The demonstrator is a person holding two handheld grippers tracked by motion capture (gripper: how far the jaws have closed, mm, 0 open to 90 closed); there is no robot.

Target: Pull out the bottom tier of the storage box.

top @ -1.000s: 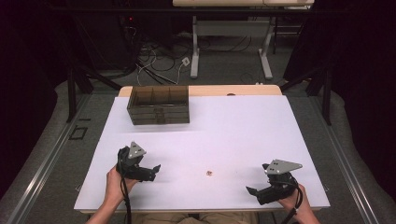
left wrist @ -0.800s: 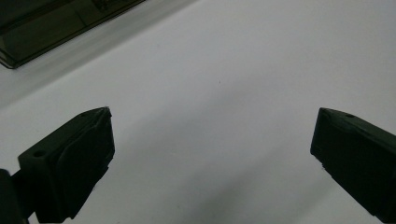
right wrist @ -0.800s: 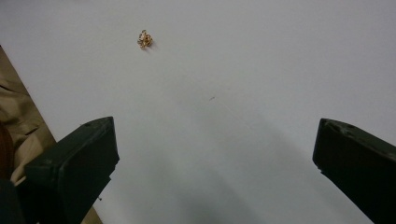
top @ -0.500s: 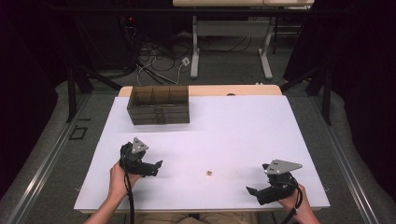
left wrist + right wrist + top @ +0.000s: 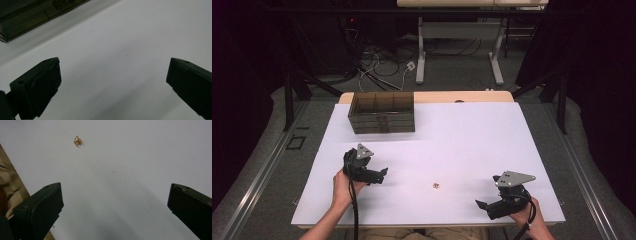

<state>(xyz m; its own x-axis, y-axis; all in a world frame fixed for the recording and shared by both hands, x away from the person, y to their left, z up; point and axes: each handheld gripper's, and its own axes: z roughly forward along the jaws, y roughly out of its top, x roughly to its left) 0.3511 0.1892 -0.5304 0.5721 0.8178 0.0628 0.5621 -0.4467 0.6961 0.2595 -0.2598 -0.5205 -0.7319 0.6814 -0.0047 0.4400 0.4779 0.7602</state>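
Observation:
A tiny gold-coloured tangle, like a small chain or earring [image 5: 436, 185] [image 5: 78, 141], lies on the white table [image 5: 462, 140] near the front middle. My left gripper [image 5: 382, 175] hovers left of it, jaws wide open and pointing right, nothing between them [image 5: 112, 82]. My right gripper [image 5: 482, 205] sits at the front right, open too, aimed left toward the gold piece, which lies well ahead of its jaws [image 5: 113, 202].
A dark translucent organiser box with small drawers and top compartments [image 5: 382, 112] [image 5: 30, 15] stands at the back left of the table. The table's front edge [image 5: 15, 177] runs close to the right gripper, with tan cloth beyond it.
The left gripper has shifted a little to the right and forward, toward the table's middle. The right gripper has stayed put.

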